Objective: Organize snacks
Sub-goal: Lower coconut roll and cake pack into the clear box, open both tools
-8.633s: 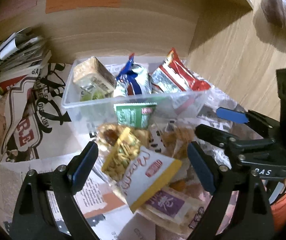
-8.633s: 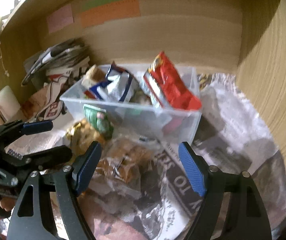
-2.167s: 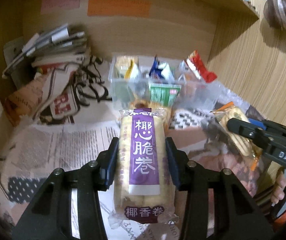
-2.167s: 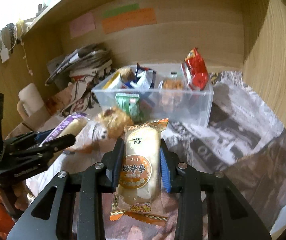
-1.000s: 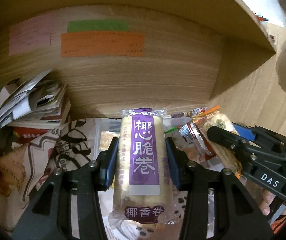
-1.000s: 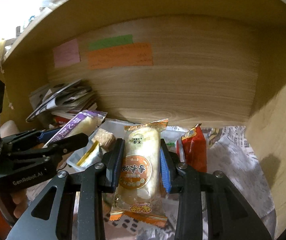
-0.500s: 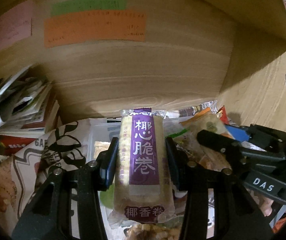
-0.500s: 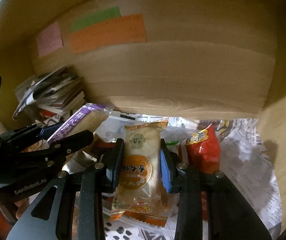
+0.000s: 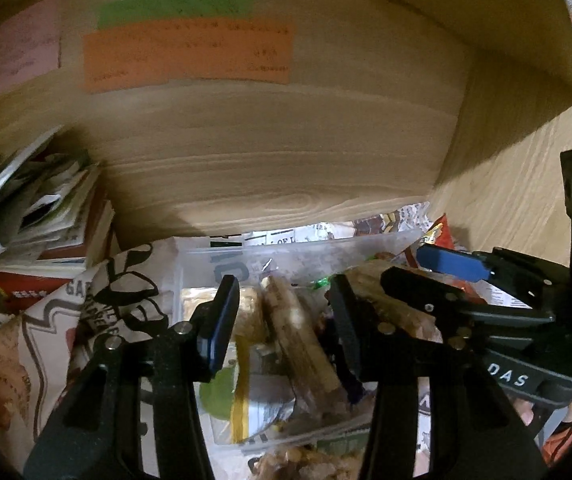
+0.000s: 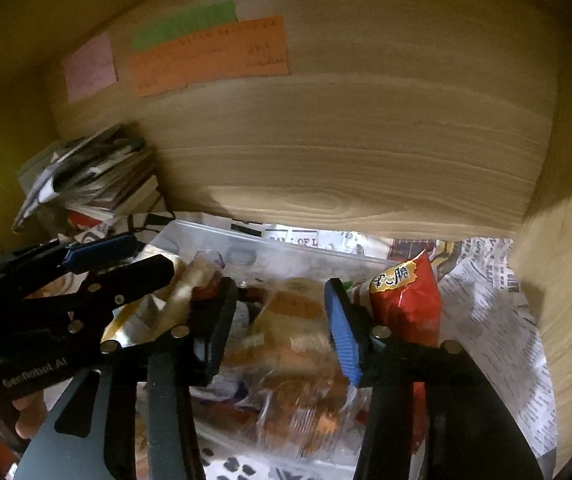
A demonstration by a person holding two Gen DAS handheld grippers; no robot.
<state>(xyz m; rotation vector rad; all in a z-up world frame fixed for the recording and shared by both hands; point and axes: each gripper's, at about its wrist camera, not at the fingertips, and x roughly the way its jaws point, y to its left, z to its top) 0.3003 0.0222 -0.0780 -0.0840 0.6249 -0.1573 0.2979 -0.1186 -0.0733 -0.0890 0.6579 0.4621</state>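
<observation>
From my left wrist, my left gripper (image 9: 283, 320) hangs over the clear bin (image 9: 298, 250), jaws apart and holding nothing. A pale wrapped roll (image 9: 300, 344) lies blurred in the gap between my fingers, down among the packets in the bin. At 3 o'clock my right gripper (image 9: 426, 270) reaches in over the same bin; from here I cannot tell how its jaws stand. A stack of papers (image 9: 33, 216) sits at 9 o'clock, and sticky notes (image 9: 189, 54) are on the wooden back wall at 12.

From my right wrist, my right gripper (image 10: 281, 320) has its jaws apart, empty, above an orange-labelled packet (image 10: 290, 332) resting in the bin (image 10: 269, 252). A red bag (image 10: 404, 300) stands just outside my right finger at 3 o'clock. My left gripper (image 10: 133, 262) comes in at 9 o'clock, with the roll (image 10: 187, 284) just beside its tips. Newspaper (image 10: 494, 320) covers the surface at 4 o'clock.
</observation>
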